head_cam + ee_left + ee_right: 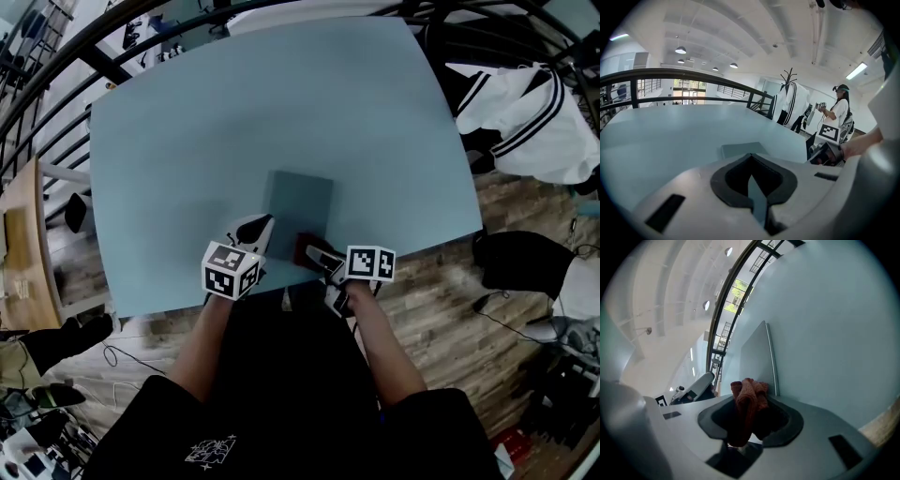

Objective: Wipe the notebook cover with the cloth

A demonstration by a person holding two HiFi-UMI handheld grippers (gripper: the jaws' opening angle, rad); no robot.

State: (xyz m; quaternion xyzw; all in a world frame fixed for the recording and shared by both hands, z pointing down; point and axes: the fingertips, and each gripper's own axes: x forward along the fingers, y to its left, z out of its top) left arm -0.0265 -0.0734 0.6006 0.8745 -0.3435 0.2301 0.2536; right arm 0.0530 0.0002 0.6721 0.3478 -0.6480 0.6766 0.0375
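A grey-blue notebook (300, 199) lies flat on the light blue table (187, 141), near its front edge. My right gripper (314, 253) is shut on a bunched red cloth (307, 249) just in front of the notebook's near right corner. In the right gripper view the cloth (749, 401) sticks up between the jaws, with the notebook (757, 352) right beyond it. My left gripper (262, 225) hovers at the notebook's near left corner, jaws together and nothing in them. The left gripper view shows the notebook (740, 150) just past the jaw tips.
A black railing (56, 103) rings the table's far and left sides. A white jacket (530, 112) hangs to the right, and a black bag (516, 262) sits on the wooden floor. A wooden desk (19, 253) stands at left. A person (839, 108) stands far off.
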